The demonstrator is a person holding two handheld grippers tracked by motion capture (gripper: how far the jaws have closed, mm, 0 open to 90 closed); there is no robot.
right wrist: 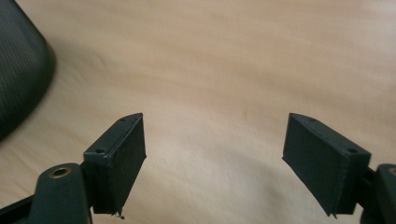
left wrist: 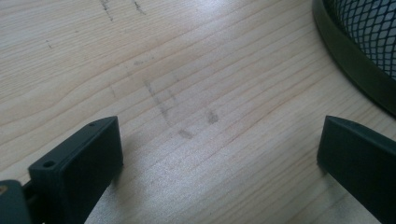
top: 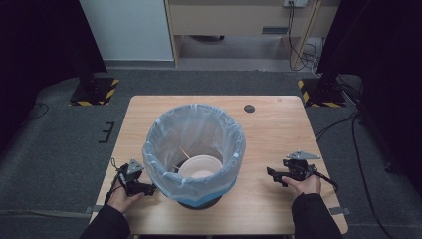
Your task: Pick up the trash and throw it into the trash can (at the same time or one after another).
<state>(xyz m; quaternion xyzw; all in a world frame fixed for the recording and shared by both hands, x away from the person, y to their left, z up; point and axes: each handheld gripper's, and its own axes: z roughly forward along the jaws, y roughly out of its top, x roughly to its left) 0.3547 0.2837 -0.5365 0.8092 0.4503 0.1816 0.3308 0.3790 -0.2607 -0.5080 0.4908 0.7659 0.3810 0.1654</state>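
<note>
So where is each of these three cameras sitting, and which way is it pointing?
High view: above the person's side, looking forward and down at the table and lined bin; forearms, left gripper and right gripper show.
Left gripper view: rides that gripper, facing tabletop; open jaws show.
Right gripper view: likewise, open jaws.
Both gripper views share the bin's black mesh base.

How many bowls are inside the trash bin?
1. A white bowl lies at the bottom of the bag-lined bin, toward the person's side, with thin sticks beside it. More could be hidden behind the bin's near wall.
</note>
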